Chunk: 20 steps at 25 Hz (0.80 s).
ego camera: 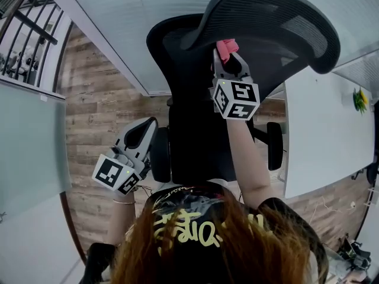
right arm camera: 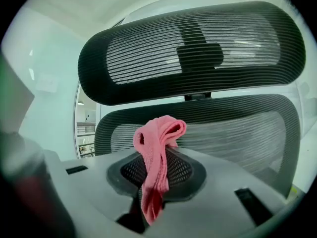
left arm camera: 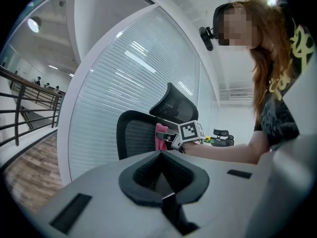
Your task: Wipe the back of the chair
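- Wood-plank floor [ego camera: 95, 99] fills the left of the head view; a white counter [ego camera: 320, 129] lies at the right edge.
- Left hand-held gripper [ego camera: 144, 132] is at lower left, low beside the chair. Its jaws are together with nothing between them.
- Right hand-held gripper [ego camera: 228, 61] is raised at upper centre, jaws clamped on a pink cloth [ego camera: 227, 46]. A folded loop of the cloth stands above the jaws.
- The cloth sits at the top edge of the black mesh chair back [ego camera: 183, 70], just under the headrest [ego camera: 266, 22]. Contact with the mesh cannot be confirmed.
- Behind the chair stands a curved glass wall with blinds [ego camera: 130, 10].
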Motion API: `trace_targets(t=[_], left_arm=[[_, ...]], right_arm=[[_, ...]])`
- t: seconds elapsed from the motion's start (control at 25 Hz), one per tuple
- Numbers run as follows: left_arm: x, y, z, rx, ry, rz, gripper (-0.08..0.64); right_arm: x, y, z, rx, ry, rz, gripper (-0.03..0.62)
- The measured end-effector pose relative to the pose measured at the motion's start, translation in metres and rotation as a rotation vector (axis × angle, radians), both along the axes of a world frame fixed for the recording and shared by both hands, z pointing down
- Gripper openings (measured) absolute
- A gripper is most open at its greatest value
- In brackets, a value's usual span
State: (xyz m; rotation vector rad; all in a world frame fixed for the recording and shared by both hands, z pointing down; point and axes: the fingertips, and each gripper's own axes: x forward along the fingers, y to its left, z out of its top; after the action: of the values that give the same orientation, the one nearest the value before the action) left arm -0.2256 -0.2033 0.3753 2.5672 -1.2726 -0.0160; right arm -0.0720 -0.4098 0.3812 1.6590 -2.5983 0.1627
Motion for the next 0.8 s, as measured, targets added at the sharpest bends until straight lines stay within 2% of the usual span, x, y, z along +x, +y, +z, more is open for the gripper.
trace_targets(t=[0.36,0.8], left_arm=[[-0.016,-0.001,0.001,-0.005,0.000,0.015,-0.008],[-0.027,-0.002,0.002,-0.001,0.012,0.008,-0.008]], right_arm=[[-0.056,0.010,0.000,0.000,0.020,-0.079,0.067],[-0.092,0.017,0.002,-0.005,0.008,-0.120,0.067]])
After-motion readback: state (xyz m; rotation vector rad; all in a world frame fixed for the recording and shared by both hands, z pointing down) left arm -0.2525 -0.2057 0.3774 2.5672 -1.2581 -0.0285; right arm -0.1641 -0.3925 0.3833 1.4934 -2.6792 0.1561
